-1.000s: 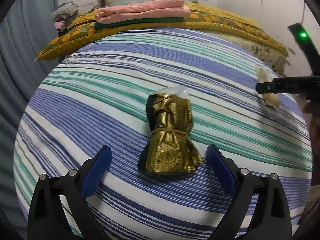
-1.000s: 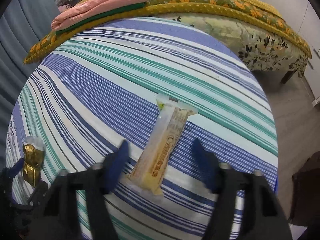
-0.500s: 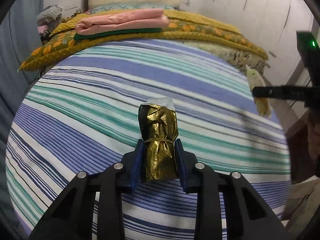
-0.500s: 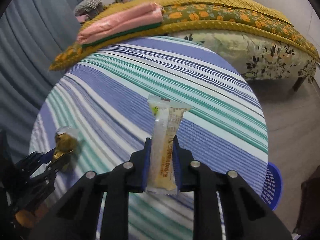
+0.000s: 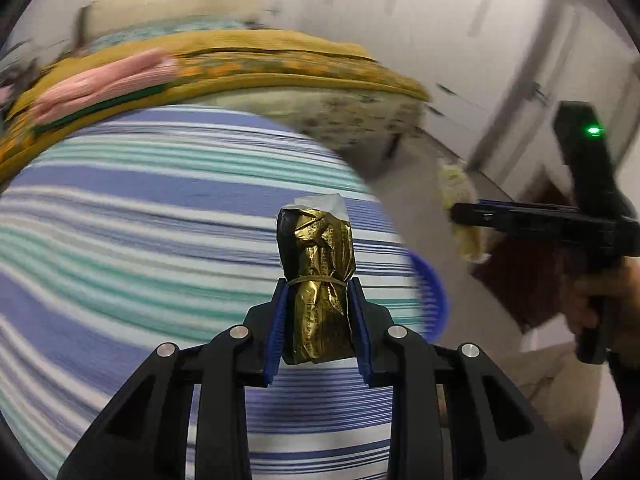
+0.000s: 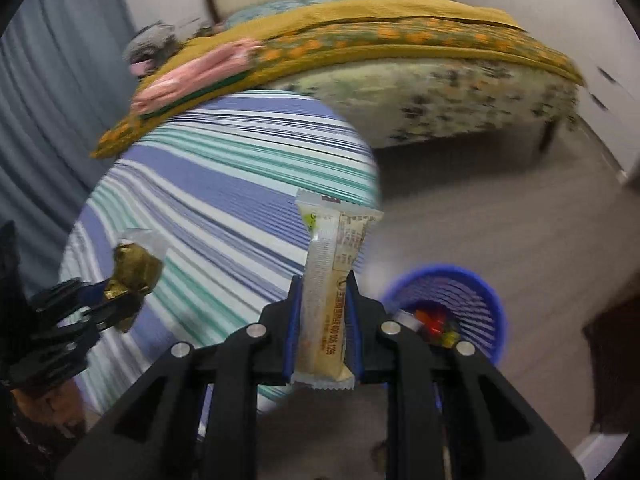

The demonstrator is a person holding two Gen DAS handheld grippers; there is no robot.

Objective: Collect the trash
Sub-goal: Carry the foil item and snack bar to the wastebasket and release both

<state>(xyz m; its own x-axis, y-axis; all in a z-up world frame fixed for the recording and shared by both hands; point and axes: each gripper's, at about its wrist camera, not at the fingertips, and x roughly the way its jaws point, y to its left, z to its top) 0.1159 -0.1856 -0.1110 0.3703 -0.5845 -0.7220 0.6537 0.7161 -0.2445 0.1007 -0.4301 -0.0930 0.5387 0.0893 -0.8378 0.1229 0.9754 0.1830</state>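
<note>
My left gripper [image 5: 318, 300] is shut on a crumpled gold foil wrapper [image 5: 318, 264] tied with a rubber band, held above the striped table [image 5: 140, 220]. My right gripper [image 6: 323, 292] is shut on a long pale yellow snack wrapper [image 6: 330, 276], held past the table's right edge. A blue mesh trash basket [image 6: 476, 280] stands on the floor below and right of it, with several pieces of trash inside. The basket's rim [image 5: 434, 292] shows past the table edge in the left wrist view. The right gripper [image 5: 472, 214] also shows there with its wrapper [image 5: 460, 192].
A bed [image 6: 440, 92] with a yellow-orange cover and folded pink cloth [image 6: 192, 72] stands behind the table. Grey curtain [image 6: 48, 100] hangs at left. Grey floor [image 6: 500, 208] lies right of the table. A dark wooden piece [image 6: 612, 360] is at far right.
Both grippers closed on their wrappers, lifted them off the table and swung right toward the table edge; the blue basket has come into view.
</note>
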